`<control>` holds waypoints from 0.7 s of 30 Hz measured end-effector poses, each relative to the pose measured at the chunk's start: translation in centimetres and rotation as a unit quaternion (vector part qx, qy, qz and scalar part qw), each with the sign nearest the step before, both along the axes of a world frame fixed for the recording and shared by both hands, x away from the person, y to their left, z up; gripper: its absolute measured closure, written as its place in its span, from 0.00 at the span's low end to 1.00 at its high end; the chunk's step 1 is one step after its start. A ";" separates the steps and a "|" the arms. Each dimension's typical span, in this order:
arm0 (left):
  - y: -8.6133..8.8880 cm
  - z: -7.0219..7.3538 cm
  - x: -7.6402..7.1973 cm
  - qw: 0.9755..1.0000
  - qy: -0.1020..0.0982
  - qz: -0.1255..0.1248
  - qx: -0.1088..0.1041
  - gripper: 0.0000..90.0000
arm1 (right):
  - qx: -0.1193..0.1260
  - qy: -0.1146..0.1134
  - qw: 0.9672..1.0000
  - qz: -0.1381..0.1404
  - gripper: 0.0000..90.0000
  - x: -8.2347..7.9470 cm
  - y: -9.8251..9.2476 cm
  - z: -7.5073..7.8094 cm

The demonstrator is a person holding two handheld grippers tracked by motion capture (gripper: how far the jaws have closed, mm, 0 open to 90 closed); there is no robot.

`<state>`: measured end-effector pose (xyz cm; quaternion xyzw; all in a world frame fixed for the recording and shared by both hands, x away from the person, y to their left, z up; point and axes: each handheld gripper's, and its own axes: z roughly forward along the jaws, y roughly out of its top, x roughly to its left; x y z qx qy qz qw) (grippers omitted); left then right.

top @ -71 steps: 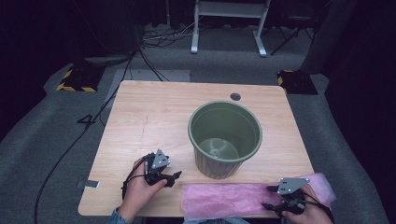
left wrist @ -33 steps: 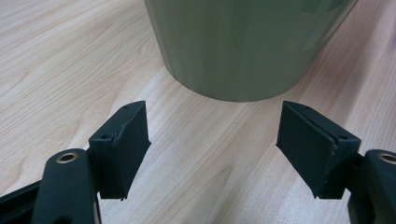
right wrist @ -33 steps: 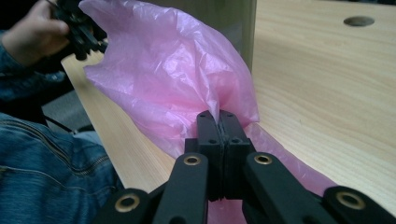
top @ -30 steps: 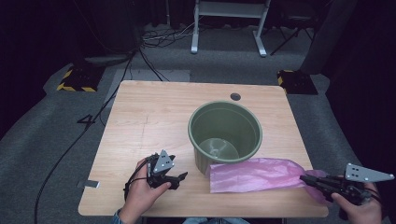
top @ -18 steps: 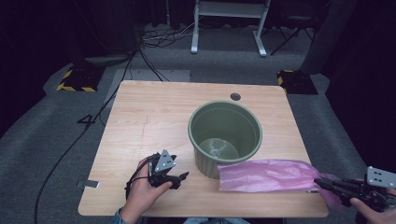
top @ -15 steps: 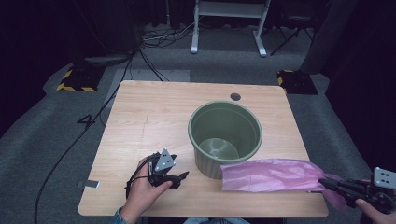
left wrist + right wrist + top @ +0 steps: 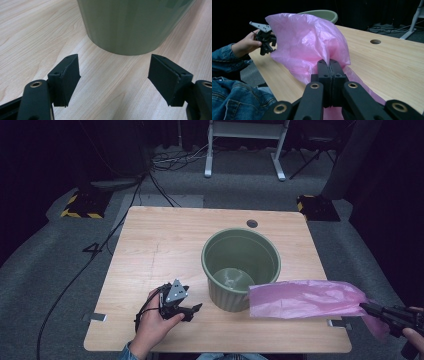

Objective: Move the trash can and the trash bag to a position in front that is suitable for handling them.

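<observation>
Right claw [image 7: 367, 308] pinches one end of the pink bag [image 7: 305, 298] off the table's [image 7: 165, 240] right edge; the bag stretches leftward toward the bin [image 7: 241, 267]. Left claw [image 7: 192, 310], spread and empty, rests nearer the bin's base.

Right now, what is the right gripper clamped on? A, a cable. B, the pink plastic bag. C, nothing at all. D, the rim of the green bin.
B: in the right gripper view the right gripper has its jaws pressed together on the pink plastic bag, and the high view shows that bag stretched from it toward the green bin.
</observation>
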<state>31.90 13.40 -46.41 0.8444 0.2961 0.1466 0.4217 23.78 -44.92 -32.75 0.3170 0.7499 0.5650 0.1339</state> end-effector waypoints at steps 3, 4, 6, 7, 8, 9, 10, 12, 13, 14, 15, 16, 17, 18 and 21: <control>0.1 0.1 0.0 1.000 0.000 0.000 0.000 0.28 | 0.004 0.000 1.000 -0.006 1.00 0.2 -0.1 0.1; 0.1 0.1 0.0 1.000 -0.001 0.000 -0.002 0.28 | 0.009 -0.002 1.000 -0.011 1.00 0.5 -0.2 0.3; 0.1 0.1 0.0 1.000 -0.003 0.000 -0.002 0.28 | 0.011 -0.003 1.000 -0.013 1.00 0.7 -0.2 0.4; 0.1 0.2 0.0 1.000 -0.003 0.000 -0.002 0.28 | 0.017 -0.004 1.000 -0.016 1.00 1.0 -0.1 0.7; 0.2 0.2 0.0 1.000 -0.003 0.001 -0.002 0.28 | 0.017 -0.004 1.000 -0.016 1.00 1.0 -0.1 0.7; 0.2 0.2 -0.1 1.000 -0.003 0.002 -0.001 0.28 | 0.017 -0.004 1.000 -0.018 1.00 1.3 0.0 0.9; 0.2 0.2 -0.1 1.000 -0.003 0.002 -0.001 0.28 | 0.017 -0.004 1.000 -0.018 1.00 1.3 0.0 0.9; 0.3 0.2 -0.1 1.000 -0.003 0.003 -0.002 0.28 | 0.020 -0.005 1.000 -0.020 1.00 1.7 0.1 1.1; 0.4 0.2 -0.1 1.000 -0.005 0.003 -0.002 0.28 | 0.024 -0.006 0.999 -0.021 1.00 2.1 0.2 1.4; 0.4 0.2 -0.1 1.000 -0.004 0.004 -0.002 0.28 | 0.026 -0.007 0.999 -0.022 1.00 2.2 0.2 1.5; 0.4 0.2 -0.1 1.000 -0.003 0.005 -0.003 0.28 | 0.027 -0.006 0.999 -0.023 1.00 2.4 0.2 1.6; 0.5 0.2 -0.1 1.000 -0.004 0.005 -0.002 0.28 | 0.027 -0.006 0.999 -0.023 1.00 2.4 0.2 1.6; 0.5 0.2 -0.1 1.000 -0.004 0.005 -0.002 0.28 | 0.029 -0.007 0.999 -0.024 1.00 2.5 0.3 1.8; 0.5 0.1 -0.1 1.000 -0.003 0.006 -0.003 0.28 | 0.035 -0.007 0.999 -0.023 1.00 2.8 0.3 2.1; 0.7 0.1 -0.2 1.000 -0.003 0.008 -0.003 0.28 | 0.042 -0.012 0.999 -0.022 1.00 3.1 0.2 2.8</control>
